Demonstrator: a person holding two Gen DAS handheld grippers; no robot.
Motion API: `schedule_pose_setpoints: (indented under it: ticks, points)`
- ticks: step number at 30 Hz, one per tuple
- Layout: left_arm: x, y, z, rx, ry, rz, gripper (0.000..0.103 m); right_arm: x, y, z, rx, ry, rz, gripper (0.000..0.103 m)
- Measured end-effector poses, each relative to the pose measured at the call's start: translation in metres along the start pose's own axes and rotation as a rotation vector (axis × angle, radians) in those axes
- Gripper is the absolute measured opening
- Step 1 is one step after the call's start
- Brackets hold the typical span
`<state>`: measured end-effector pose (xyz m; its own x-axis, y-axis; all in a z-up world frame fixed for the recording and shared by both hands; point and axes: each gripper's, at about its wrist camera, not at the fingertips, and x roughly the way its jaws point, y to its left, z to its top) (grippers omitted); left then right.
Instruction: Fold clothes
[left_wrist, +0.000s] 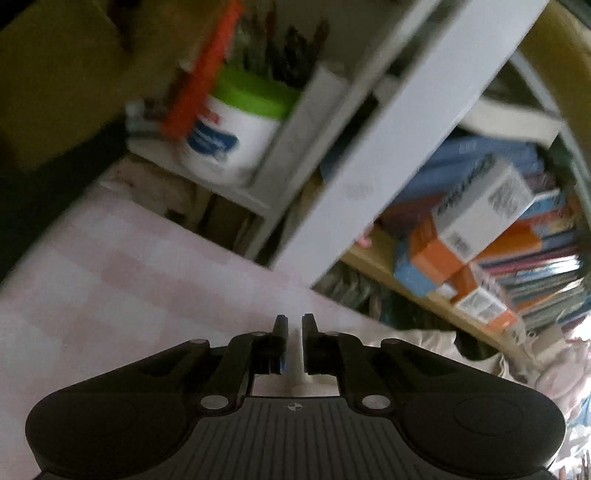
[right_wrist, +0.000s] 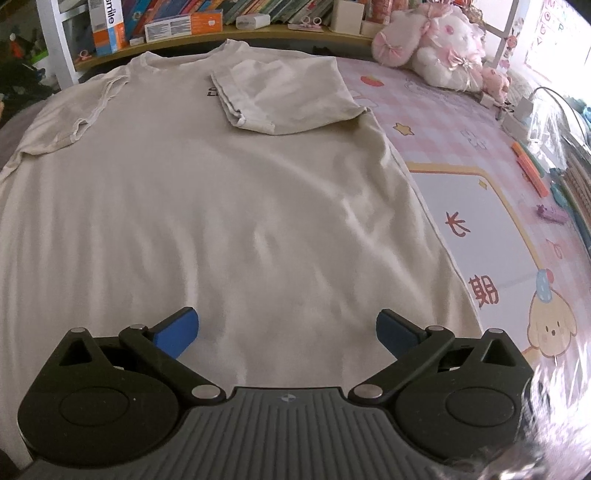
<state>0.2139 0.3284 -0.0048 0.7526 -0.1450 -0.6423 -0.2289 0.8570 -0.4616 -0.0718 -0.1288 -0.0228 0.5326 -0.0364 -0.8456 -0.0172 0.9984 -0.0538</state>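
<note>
A cream T-shirt (right_wrist: 221, 192) lies flat on the pink patterned table mat (right_wrist: 461, 122), neck toward the far shelf. Its right sleeve (right_wrist: 280, 96) is folded in over the chest; its left sleeve (right_wrist: 62, 122) lies spread out. My right gripper (right_wrist: 287, 330) is open wide and empty, low over the shirt's bottom part. My left gripper (left_wrist: 294, 332) is shut with only a thin slit between its fingers, holding nothing, tilted over the pink mat (left_wrist: 110, 280) near the shelf. The left wrist view is blurred; a bit of cream cloth (left_wrist: 424, 343) shows to the gripper's right.
A white shelf frame (left_wrist: 369, 155) holds a white tub with a green lid (left_wrist: 236, 129), boxes (left_wrist: 476, 214) and books. Books and boxes (right_wrist: 177, 22) line the ledge behind the shirt. Pink plush toys (right_wrist: 436, 44) sit at the far right. Pens (right_wrist: 528, 166) and cables lie along the right edge.
</note>
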Motion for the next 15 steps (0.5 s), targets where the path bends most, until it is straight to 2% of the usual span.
schedule_pose_setpoints:
  ticks: [4, 6, 9, 15]
  points:
    - [-0.041, -0.009, -0.016, 0.075, -0.024, -0.06, 0.011, 0.0, 0.004, 0.001, -0.005, -0.003, -0.005, 0.103]
    - [-0.06, -0.02, -0.034, 0.123, -0.017, -0.088, 0.02, 0.001, 0.005, 0.001, -0.003, -0.006, -0.005, 0.103]
    - [-0.093, -0.037, -0.075, 0.189, -0.004, -0.111, 0.044, 0.001, 0.007, 0.002, -0.001, -0.009, -0.009, 0.103]
    - [-0.132, -0.045, -0.147, 0.227, 0.049, -0.131, 0.055, -0.002, 0.016, 0.0, -0.016, -0.025, -0.042, 0.103]
